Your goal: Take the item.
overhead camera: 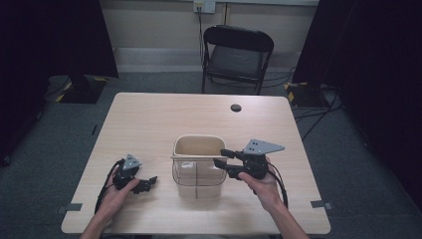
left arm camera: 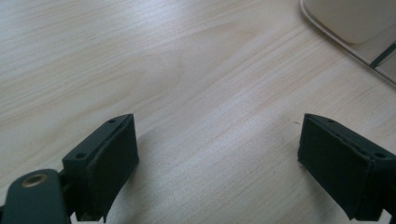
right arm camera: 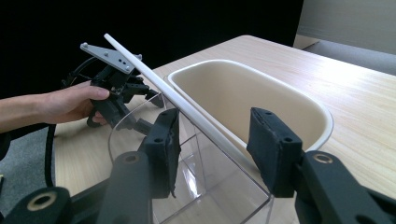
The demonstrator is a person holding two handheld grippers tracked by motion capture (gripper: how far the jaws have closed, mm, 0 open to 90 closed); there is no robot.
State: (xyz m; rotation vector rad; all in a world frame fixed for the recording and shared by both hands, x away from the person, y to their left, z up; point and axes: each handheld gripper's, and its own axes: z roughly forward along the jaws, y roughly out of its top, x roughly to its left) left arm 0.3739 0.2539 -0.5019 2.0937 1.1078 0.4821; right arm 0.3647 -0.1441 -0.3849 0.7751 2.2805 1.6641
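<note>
A clear plastic container (overhead camera: 196, 186) stands mid-table with a beige tub (overhead camera: 199, 145) set in its far half and a white bar (right arm camera: 154, 79) across its top. My right gripper (overhead camera: 220, 157) reaches in from the container's right end. Its jaws stand either side of the white bar, one pad (right arm camera: 163, 149) at the clear compartment and the other pad (right arm camera: 275, 149) at the beige tub (right arm camera: 243, 98), closed in on that end. My left gripper (overhead camera: 149, 181) rests low on the table left of the container, jaws wide apart over bare wood (left arm camera: 217, 163), nothing between them.
A black folding chair (overhead camera: 238, 52) stands behind the table's far edge. A round cable hole (overhead camera: 236, 107) sits in the tabletop (overhead camera: 149, 119) near the back. Dark curtains hang on both sides. Cables trail from both grippers toward the near table edge.
</note>
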